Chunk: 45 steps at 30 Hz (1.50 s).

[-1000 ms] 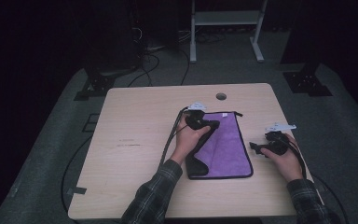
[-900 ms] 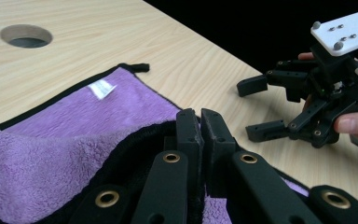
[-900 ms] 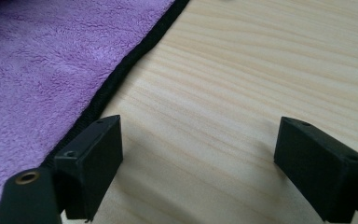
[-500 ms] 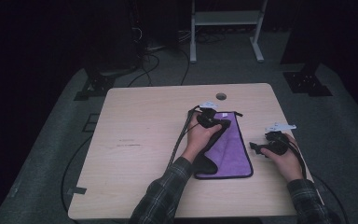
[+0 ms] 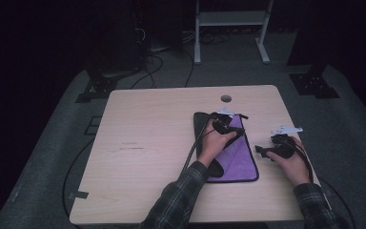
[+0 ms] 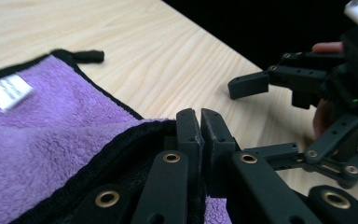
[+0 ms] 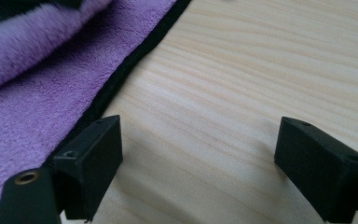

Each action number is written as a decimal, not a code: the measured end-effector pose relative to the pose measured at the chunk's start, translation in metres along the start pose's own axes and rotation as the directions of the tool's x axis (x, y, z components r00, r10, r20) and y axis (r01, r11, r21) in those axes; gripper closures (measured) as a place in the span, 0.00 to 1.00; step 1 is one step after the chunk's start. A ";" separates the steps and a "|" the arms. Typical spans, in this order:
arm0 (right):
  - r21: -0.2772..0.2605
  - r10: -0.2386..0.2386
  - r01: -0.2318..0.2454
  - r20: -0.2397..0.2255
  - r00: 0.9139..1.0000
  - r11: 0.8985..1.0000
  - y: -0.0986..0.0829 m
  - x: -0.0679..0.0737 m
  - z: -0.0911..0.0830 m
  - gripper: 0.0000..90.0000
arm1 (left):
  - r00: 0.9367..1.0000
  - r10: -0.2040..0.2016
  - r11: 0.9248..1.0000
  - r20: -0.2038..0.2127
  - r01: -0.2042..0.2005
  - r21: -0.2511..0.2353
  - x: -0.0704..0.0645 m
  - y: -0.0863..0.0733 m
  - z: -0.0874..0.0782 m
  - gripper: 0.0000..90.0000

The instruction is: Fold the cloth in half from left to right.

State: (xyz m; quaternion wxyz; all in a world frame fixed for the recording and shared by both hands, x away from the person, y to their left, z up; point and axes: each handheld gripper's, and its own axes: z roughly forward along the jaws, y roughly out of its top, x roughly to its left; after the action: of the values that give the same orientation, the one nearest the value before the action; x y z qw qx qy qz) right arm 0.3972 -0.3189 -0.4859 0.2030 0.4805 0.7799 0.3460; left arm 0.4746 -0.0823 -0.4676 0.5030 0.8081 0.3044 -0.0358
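Mid-fold: left gripper (image 6: 200, 122) clamped tight on purple towel's (image 5: 240, 152) black-trimmed edge, mid-table, dragging it across. Right gripper (image 7: 198, 154) wide open, empty (parked beside towel). Next probably: lay edge flat, release.

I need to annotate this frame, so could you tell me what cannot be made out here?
- White tag on the purple cloth: print blurred, left gripper view.
- Cloth's near-left part: hidden by the left hand, high view.
- Left gripper: whether cloth lies between its shut jaws, unclear.
- Right gripper: body cut off by the bottom edge, right gripper view.
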 end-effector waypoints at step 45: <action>-0.044 0.003 -0.003 0.006 1.000 0.999 0.001 -0.001 -0.001 0.53 | 0.942 0.130 0.989 -0.308 -0.103 0.103 0.042 -0.097 -0.185 0.27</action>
State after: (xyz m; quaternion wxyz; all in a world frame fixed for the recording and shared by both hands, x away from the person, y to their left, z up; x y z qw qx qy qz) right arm 0.3978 -0.3197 -0.4847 0.2151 0.4781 0.7708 0.3619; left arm 0.4114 0.1210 -0.4686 0.4145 0.8408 0.3303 0.1102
